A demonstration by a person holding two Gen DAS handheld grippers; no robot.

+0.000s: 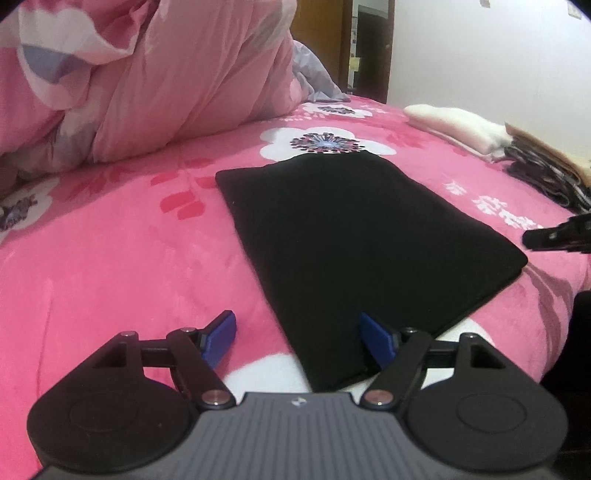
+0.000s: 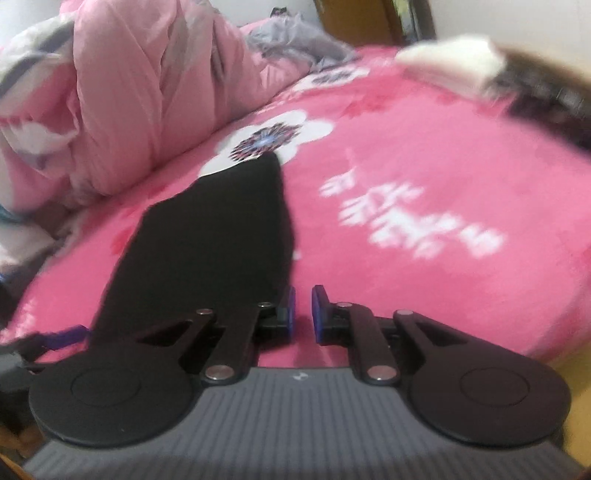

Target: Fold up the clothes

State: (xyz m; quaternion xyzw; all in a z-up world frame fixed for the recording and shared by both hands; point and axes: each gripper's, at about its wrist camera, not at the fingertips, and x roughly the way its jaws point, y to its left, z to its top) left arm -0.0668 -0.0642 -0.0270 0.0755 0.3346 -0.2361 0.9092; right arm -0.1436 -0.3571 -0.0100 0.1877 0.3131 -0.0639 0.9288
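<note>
A black garment (image 1: 332, 243) lies folded into a flat rectangle on the pink flowered blanket (image 1: 110, 266). My left gripper (image 1: 299, 336) is open at its near end. The left blue pad (image 1: 221, 332) is over the blanket, the right one (image 1: 376, 339) over the cloth, and the garment's near left edge runs between them. In the right wrist view the garment (image 2: 221, 240) stretches away on the left. My right gripper (image 2: 303, 312) hangs just off its right edge over bare blanket (image 2: 406, 277), shut to a thin slit with nothing in it. Its tip (image 1: 554, 236) shows at the right edge of the left view.
A bunched pink quilt (image 1: 147, 81) fills the back left of the bed. A folded white cloth (image 1: 458, 125) and a dark patterned pile (image 1: 546, 173) lie at the far right. Grey fabric (image 1: 314, 77) sits at the back, before a wooden door (image 1: 321, 22).
</note>
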